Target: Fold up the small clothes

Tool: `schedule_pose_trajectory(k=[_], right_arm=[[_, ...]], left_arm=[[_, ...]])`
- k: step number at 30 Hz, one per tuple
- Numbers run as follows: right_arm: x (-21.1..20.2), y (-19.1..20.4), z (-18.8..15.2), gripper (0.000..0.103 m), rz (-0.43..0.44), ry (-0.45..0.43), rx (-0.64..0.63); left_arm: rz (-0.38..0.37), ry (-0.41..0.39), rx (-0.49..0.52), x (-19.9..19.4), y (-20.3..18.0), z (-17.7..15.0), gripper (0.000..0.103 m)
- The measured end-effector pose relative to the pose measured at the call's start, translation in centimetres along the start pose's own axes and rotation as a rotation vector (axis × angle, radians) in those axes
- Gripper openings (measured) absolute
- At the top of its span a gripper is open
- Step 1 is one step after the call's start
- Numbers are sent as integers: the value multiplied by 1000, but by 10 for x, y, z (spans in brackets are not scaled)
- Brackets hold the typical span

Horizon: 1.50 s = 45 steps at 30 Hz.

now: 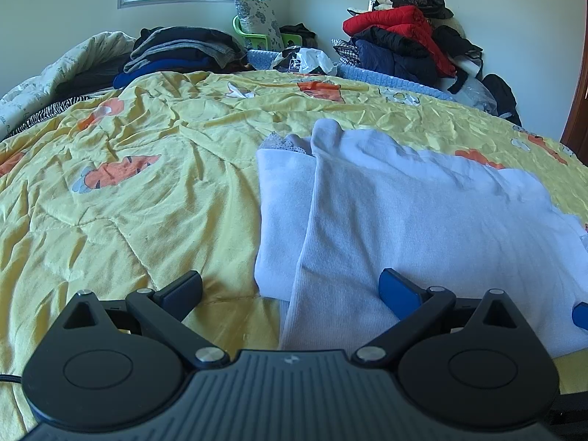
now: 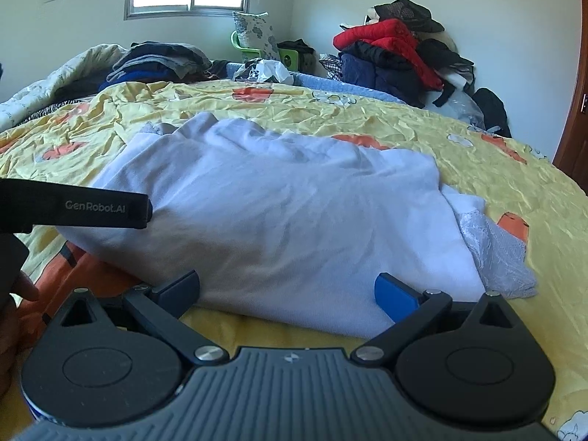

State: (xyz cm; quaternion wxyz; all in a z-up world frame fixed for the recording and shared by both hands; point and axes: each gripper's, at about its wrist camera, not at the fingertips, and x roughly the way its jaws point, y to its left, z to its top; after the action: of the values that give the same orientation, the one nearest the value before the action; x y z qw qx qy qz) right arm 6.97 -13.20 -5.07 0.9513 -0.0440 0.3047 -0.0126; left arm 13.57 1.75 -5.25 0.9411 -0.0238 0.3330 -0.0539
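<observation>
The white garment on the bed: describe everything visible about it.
The white garment is a soft, finely ribbed knit, pale white with a bluish cast. It lies flat on the yellow quilt, partly folded, one long ribbed panel doubled over the body. Lace trim pokes out at one end, and more lace shows at the far edge in the left view. Both grippers, the left and right, sit open at its near edge; whether they touch it is unclear.

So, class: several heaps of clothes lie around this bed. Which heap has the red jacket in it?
The tall pile of coats against the right wall: its red jacket sets it apart from the dark folded stack under the window.
</observation>
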Motion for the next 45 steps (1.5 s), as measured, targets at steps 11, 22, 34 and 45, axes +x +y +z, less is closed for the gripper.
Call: schedule_pose_trajectory(k=[11, 22, 34, 45], right_arm=[[-9, 26, -4, 102, 14, -9, -102], [-9, 90, 1, 99, -53, -82, -327], [8, 140, 17, 88, -70, -125, -419], [11, 157, 18, 61, -72, -143, -490]], left_arm=[[-18, 7, -128, 0, 39, 23, 103], [-173, 170, -35, 64, 46, 75, 103], [-338, 201, 46, 106, 22, 105, 103], [-608, 269, -239, 139, 50, 128, 103]])
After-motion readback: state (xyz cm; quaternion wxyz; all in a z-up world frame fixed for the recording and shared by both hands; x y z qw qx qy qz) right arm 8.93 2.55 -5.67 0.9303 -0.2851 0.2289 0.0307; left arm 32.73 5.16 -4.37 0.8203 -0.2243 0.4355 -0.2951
